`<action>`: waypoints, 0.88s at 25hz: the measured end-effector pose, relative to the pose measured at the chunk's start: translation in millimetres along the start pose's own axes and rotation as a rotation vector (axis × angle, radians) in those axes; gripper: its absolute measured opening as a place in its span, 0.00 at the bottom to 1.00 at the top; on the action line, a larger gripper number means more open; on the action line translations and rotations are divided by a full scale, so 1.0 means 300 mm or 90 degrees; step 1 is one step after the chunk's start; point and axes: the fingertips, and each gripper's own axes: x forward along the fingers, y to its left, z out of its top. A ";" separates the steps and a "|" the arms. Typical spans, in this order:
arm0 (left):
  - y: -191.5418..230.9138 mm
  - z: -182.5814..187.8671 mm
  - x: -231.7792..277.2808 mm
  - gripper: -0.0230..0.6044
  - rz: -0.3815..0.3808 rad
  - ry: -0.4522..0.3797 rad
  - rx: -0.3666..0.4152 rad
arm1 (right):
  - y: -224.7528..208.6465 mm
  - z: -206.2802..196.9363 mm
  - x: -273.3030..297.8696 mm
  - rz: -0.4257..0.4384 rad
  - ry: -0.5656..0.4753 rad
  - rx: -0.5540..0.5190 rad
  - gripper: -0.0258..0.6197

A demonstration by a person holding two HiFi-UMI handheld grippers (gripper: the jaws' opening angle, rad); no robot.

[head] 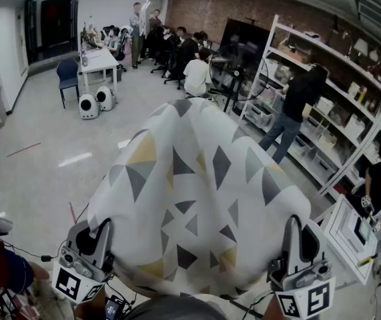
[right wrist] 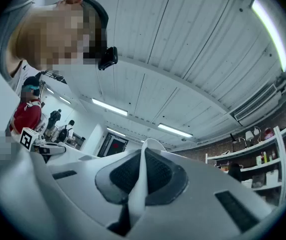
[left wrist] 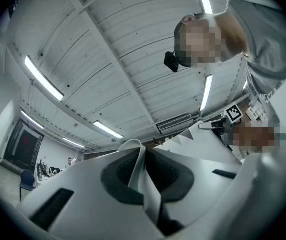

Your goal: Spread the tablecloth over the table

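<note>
Over a lab floor (head: 50, 169), left gripper (head: 102, 231) and right gripper (head: 295, 229) pinch the hem of a tablecloth (head: 197, 192), evidently light and limp.

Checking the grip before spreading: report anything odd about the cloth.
Nothing looks torn. The tablecloth balloons in a hump, its far end bunched into a peak, not flat. Left gripper and right gripper each pinch a thin fold of its near edge.

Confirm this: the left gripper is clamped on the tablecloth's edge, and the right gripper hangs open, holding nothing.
Wrong on the right gripper: it is not open but shut on the tablecloth too, with a fold pinched in its jaws, as the right gripper view shows. The left gripper is clamped on the edge, as you say.
</note>
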 end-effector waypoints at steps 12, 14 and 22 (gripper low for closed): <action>0.040 -0.065 0.034 0.05 -0.008 0.004 -0.018 | -0.009 -0.046 0.045 -0.013 0.006 0.014 0.06; 0.038 -0.092 0.051 0.04 -0.006 0.009 -0.016 | -0.033 -0.075 0.055 -0.013 0.002 0.026 0.07; -0.014 -0.163 0.174 0.04 0.013 0.043 0.008 | -0.192 -0.187 0.116 0.005 -0.004 0.072 0.07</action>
